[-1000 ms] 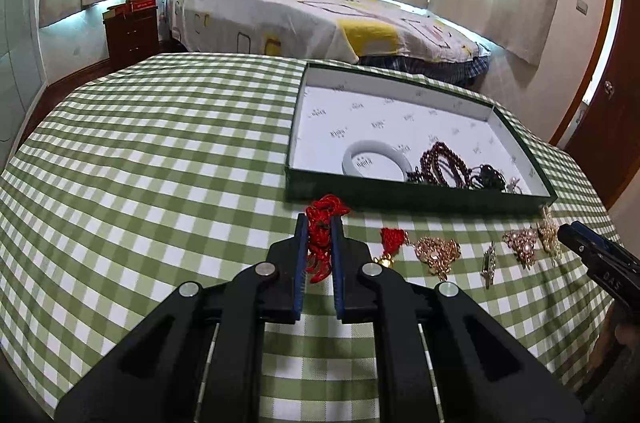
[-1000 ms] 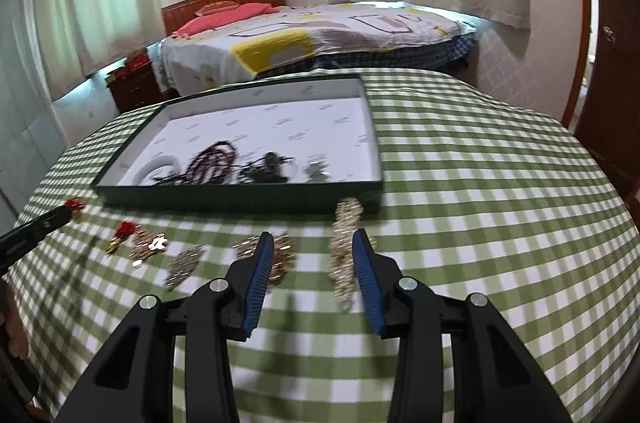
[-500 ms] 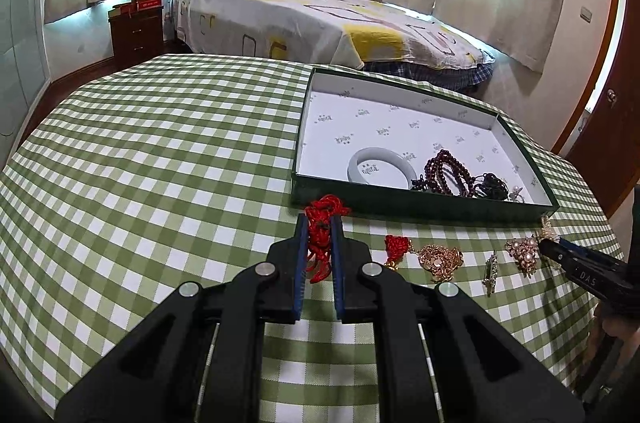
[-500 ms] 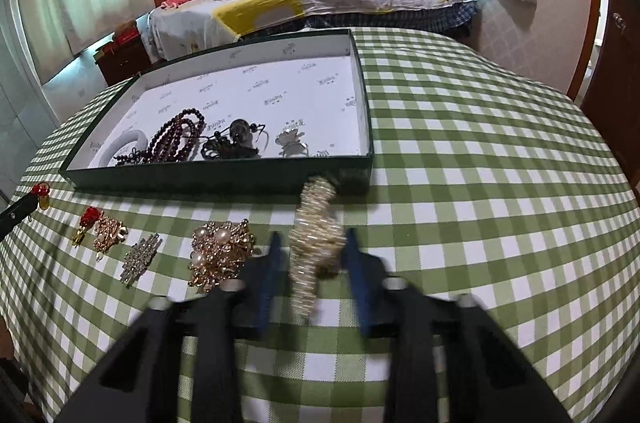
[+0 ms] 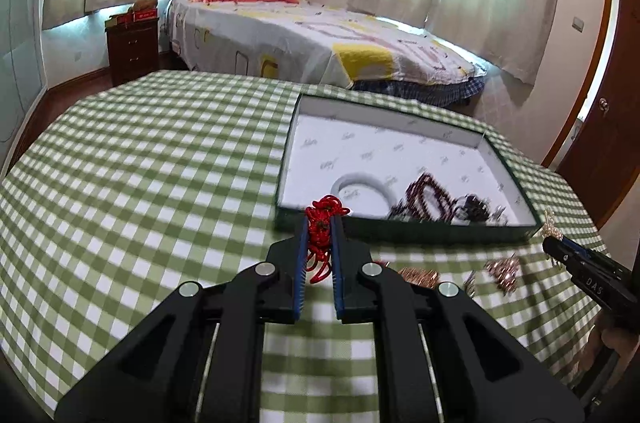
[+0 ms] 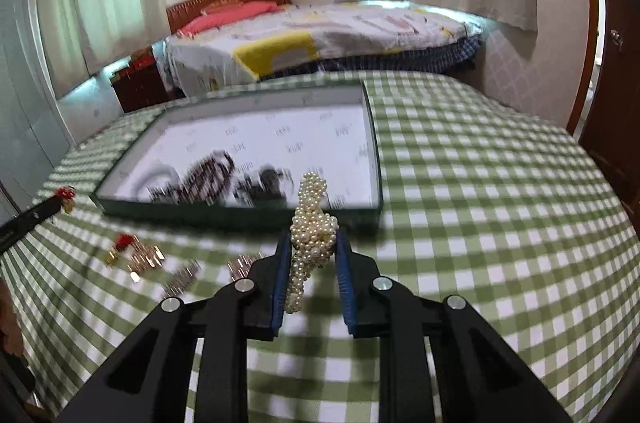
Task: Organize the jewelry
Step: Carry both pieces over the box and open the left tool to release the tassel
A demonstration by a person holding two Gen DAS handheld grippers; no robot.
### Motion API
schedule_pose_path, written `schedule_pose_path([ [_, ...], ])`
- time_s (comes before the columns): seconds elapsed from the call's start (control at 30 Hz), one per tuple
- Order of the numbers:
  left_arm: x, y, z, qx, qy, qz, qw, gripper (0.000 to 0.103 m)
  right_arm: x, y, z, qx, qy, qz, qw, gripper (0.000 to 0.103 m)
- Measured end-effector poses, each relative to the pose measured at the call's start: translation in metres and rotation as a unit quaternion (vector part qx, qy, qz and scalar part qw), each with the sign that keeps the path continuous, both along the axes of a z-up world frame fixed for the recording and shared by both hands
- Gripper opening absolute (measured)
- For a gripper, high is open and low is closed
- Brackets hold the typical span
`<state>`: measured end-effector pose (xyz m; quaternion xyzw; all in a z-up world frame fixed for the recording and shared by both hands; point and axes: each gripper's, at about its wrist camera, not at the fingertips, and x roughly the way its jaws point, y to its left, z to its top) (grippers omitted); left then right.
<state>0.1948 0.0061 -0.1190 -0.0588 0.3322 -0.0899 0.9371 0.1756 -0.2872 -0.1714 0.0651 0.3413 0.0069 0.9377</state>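
My left gripper is shut on a red bead string and holds it above the table, just before the near wall of the green jewelry box. My right gripper is shut on a pearl bead piece, lifted off the cloth in front of the same box. The box holds a white bangle, dark red beads and dark pieces. Gold brooches and a red-tipped one lie on the cloth before the box.
The table has a green checked cloth. A bed and a dark nightstand stand behind it. A wooden door is at the right. The right gripper's tip shows at the right edge of the left wrist view.
The right gripper has closed on the pearl piece and lifted it off the cloth. The left gripper has risen with the red bead string and moved toward the box.
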Motion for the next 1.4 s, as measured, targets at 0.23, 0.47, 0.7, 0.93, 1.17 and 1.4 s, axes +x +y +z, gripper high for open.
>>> schedule_pose_path([
  [0.23, 0.031, -0.022, 0.031, -0.019, -0.038, -0.019, 0.9989, 0.011, 0.032, -0.004, 0.032, 0.009, -0.050, 0.010, 0.999, 0.023],
  [0.47, 0.082, -0.046, 0.042, -0.023, -0.059, -0.025, 0.9977, 0.011, 0.076, -0.004, 0.055, -0.005, -0.103, 0.019, 0.994, 0.023],
  [0.7, 0.151, -0.065, 0.015, -0.023, -0.005, -0.025, 0.9994, 0.011, 0.131, -0.002, 0.041, -0.015, -0.085, 0.026, 0.996, 0.023],
  [0.93, 0.208, -0.068, -0.020, -0.017, 0.080, -0.014, 0.9965, 0.011, 0.177, -0.011, 0.009, -0.006, 0.002, 0.022, 1.000, 0.023],
  [1.17, 0.227, -0.067, -0.038, 0.003, 0.125, -0.010, 0.9921, 0.011, 0.201, -0.015, -0.015, 0.003, 0.082, 0.012, 0.997, 0.023],
  [1.4, 0.230, -0.063, -0.048, 0.000, 0.142, -0.013, 0.9898, 0.011, 0.212, -0.017, -0.026, -0.006, 0.120, 0.005, 0.993, 0.023],
])
